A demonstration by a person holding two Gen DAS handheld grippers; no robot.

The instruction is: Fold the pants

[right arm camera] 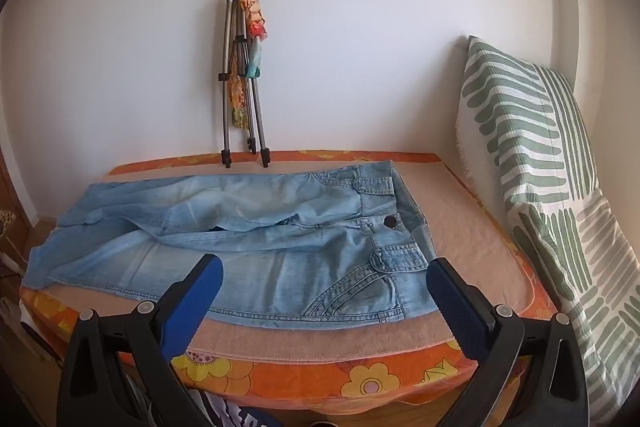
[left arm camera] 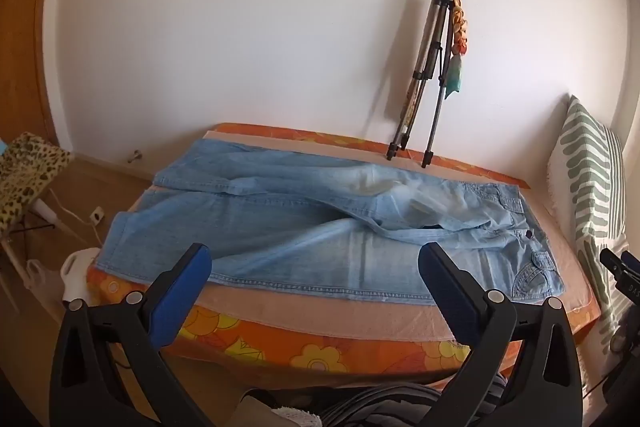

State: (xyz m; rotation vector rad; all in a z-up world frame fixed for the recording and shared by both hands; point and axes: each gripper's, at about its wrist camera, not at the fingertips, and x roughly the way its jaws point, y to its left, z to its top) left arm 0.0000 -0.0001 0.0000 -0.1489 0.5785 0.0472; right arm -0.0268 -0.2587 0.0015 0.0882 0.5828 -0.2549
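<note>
Light blue denim pants [left arm camera: 304,223] [right arm camera: 256,239] lie spread flat on a pink towel over the bed, waistband to the right, legs running left. The far leg is twisted and rumpled near the crotch. My left gripper [left arm camera: 316,261] hovers open in front of the near leg, its blue pads wide apart and empty. My right gripper [right arm camera: 324,273] is open too, held before the hip pocket and waistband end, nothing between its fingers. The tip of the right gripper [left arm camera: 618,267] shows at the right edge of the left wrist view.
The bed [right arm camera: 304,383] has an orange flowered cover. A folded tripod [left arm camera: 430,79] [right arm camera: 242,75] with a scarf leans on the white wall behind. A green-striped pillow [right arm camera: 536,163] stands at the right. On the floor left are a leopard-print chair [left arm camera: 28,175] and cables.
</note>
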